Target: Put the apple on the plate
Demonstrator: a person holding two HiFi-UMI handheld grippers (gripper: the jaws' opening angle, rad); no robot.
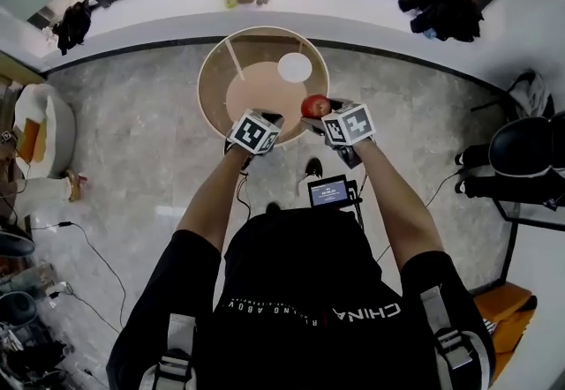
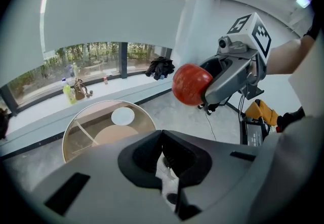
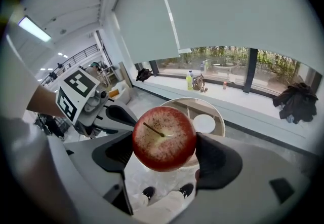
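Right gripper (image 3: 164,154) clamps the apple (image 3: 164,138) above the round table (image 1: 214,71).

Head view steeply down; gripper views level, right close behind apple (image 3: 163,138); table (image 1: 256,48) shared.

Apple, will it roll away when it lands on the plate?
Probably a little: the apple is round and smooth, and the plate looks flat. It seems firm, since the jaws squeeze its sides with no dent showing.
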